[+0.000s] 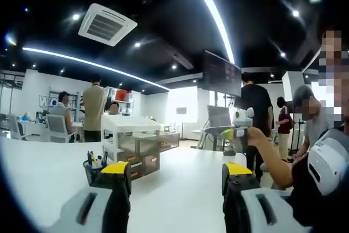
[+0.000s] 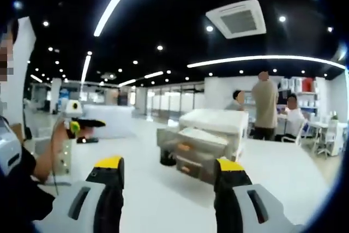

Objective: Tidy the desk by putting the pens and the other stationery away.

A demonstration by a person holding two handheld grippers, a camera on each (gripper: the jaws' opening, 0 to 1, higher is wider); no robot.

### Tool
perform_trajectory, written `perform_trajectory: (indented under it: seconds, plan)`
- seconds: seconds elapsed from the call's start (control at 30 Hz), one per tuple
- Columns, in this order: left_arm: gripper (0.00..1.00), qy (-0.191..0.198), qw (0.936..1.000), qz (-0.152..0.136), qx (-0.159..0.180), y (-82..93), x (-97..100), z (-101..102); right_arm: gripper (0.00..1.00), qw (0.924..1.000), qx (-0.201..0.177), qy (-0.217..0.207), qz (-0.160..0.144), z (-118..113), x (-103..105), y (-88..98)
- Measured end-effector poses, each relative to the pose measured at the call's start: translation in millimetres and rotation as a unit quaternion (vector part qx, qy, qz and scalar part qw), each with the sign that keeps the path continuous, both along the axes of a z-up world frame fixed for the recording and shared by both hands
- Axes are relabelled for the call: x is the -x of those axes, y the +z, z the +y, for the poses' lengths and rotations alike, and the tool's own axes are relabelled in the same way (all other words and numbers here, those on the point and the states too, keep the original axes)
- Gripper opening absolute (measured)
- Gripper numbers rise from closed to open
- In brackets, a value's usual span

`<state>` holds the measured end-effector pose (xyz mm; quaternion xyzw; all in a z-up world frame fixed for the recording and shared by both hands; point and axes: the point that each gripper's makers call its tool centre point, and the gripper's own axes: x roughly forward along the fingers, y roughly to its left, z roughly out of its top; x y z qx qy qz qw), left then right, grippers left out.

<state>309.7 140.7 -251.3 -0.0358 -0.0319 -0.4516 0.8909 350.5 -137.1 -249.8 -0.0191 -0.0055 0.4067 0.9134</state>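
A dark pen holder point(image 1: 94, 171) stands on the white desk point(image 1: 180, 195), just beside the left jaw in the left gripper view. Several pens point(image 1: 96, 161) stick up from it; they are too small to count. Behind it on the same desk stands a grey drawer unit point(image 1: 143, 151) with drawers pulled partly out, and something orange shows inside them. In the right gripper view the drawer unit point(image 2: 192, 151) has a white top and two drawers open toward the camera, each with a small orange thing in it; what these things are I cannot tell.

The left gripper point(image 1: 175, 181) is held above the desk with its jaws wide apart and nothing between them. The right gripper point(image 2: 169, 181) is also wide open and holds nothing. Each jaw has a yellow tip.

At the right side of the left gripper view a person point(image 1: 319, 156) in dark clothes raises a hand point(image 1: 256, 135) that holds a white and yellow device point(image 1: 240, 124). The same device point(image 2: 73, 121) appears at the left in the right gripper view.

Farther back, one person stands point(image 1: 94, 107) near a white table and one sits point(image 1: 61, 114) on a chair. A dark screen point(image 1: 221, 73) hangs from the ceiling, and a square air vent point(image 1: 106, 24) is set in the black ceiling.
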Motion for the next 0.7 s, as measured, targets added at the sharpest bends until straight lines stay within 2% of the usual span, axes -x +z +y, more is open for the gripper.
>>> perform_trajectory:
  seconds: [0.37,0.7]
  plan:
    - [0.67,-0.003,1.0000,0.006,-0.004,-5.1,-2.3,-2,0.65,0.9998,-0.015,0.003,0.010,-5,17,-24.7]
    - [0.67,0.002,0.9999,0.008,-0.006,-7.3,-2.9,-1,0.64,0.9997,-0.016,-0.010,0.018,-17,20,-26.7]
